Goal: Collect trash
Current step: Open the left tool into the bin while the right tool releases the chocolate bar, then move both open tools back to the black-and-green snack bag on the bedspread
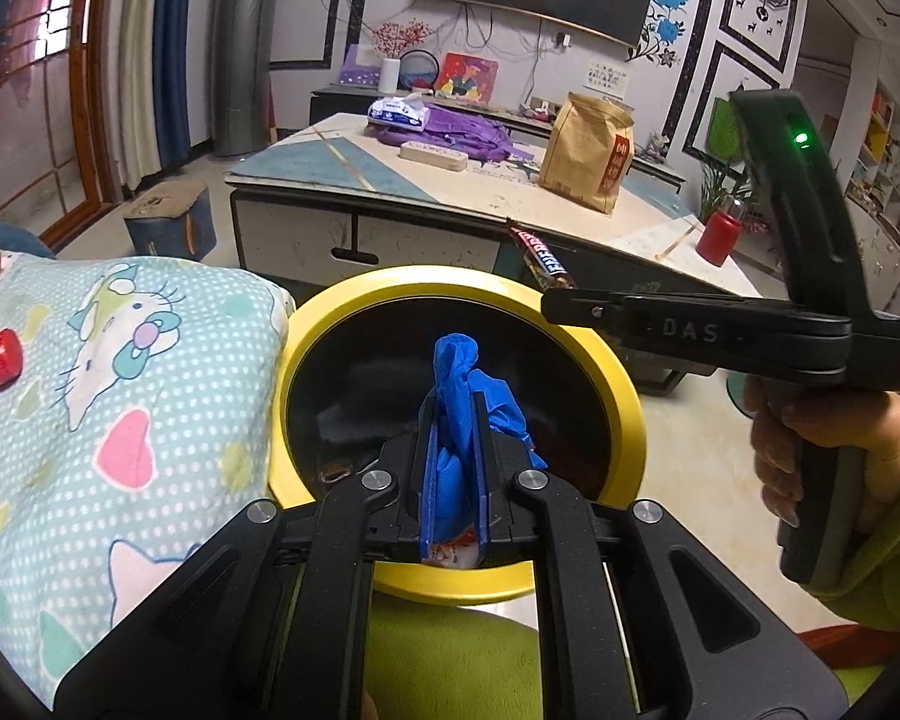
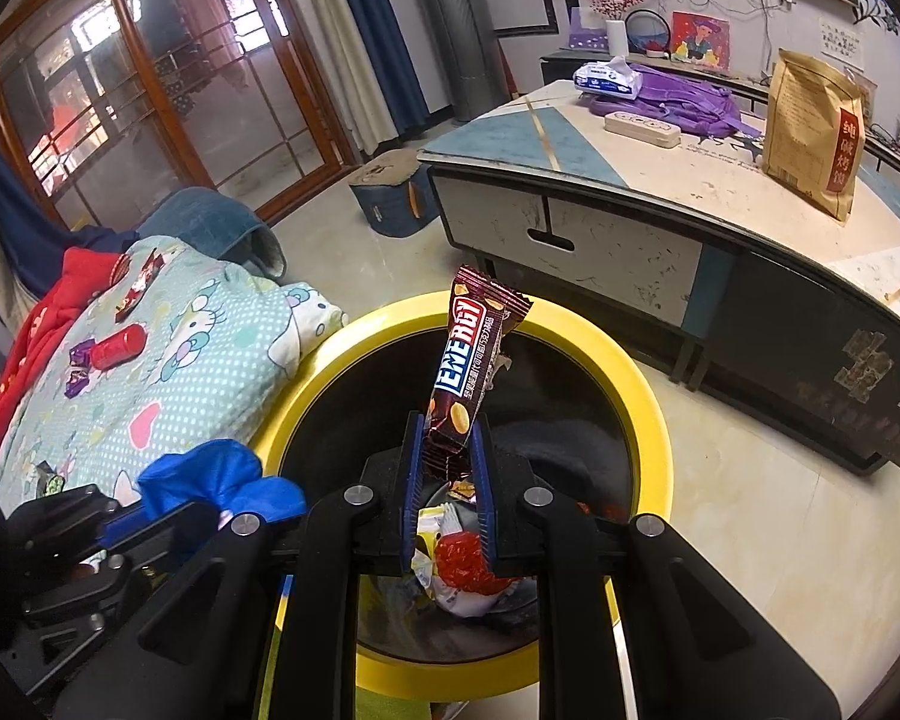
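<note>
Over the yellow-rimmed bin [image 2: 648, 396], my right tool [image 2: 447, 450] is clenched on an energy-bar wrapper [image 2: 468, 372] and my left tool [image 1: 453, 426] on a crumpled blue glove [image 1: 468, 384], both pieces poised above the opening. Wrappers [image 2: 468, 564] already lie inside. Left to collect, I judge: a red tube [image 2: 117, 347] and candy wrappers [image 2: 81, 360] on the blanket [image 2: 168, 396] just beside the bin

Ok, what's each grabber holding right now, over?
Left gripper shut on blue glove, over yellow bin. Right gripper shut on Energy wrapper, over same bin. Nothing in the way. More wrappers on blanket.
</note>
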